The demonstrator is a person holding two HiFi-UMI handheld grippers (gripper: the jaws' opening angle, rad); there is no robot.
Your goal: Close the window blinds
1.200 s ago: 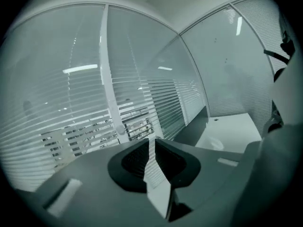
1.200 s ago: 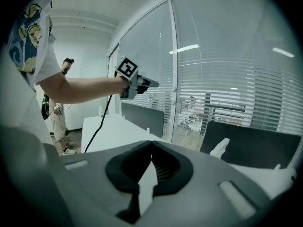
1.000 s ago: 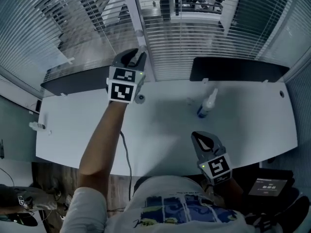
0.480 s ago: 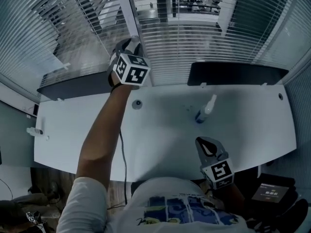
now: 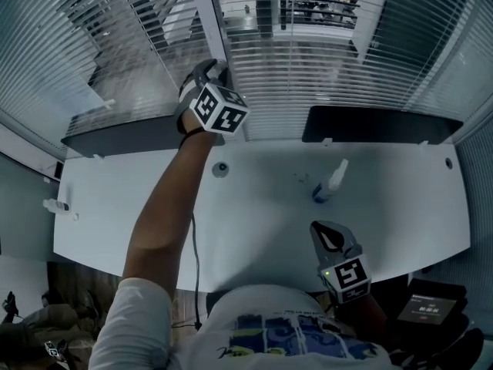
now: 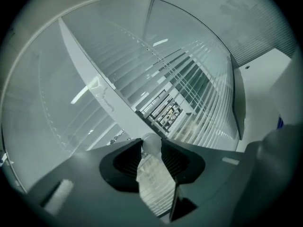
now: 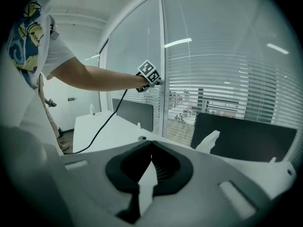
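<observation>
The window blinds (image 5: 308, 60) hang behind the desk with their slats partly open. My left gripper (image 5: 209, 69) is held out at arm's length against the white window post (image 5: 206, 14), between two blinds. In the left gripper view a small pale round knob (image 6: 151, 144) sits between the tips of the left gripper (image 6: 151, 145), and both pads touch it. These jaws have just been closing. My right gripper (image 5: 327, 230) stays low near my body above the desk's near edge. Its tips meet in the right gripper view (image 7: 151, 144), with nothing between them.
A white desk (image 5: 254, 206) runs below the window with two dark partition panels (image 5: 377, 124) along its far edge. A spray bottle (image 5: 330, 180) stands right of centre and a round cable grommet (image 5: 221, 169) under my left arm. A small bottle (image 5: 54, 205) is at the far left.
My left gripper has gone from over the desk's far edge up to the window post and has rolled over. In the last half second it has hardly moved. The right gripper stays put.
</observation>
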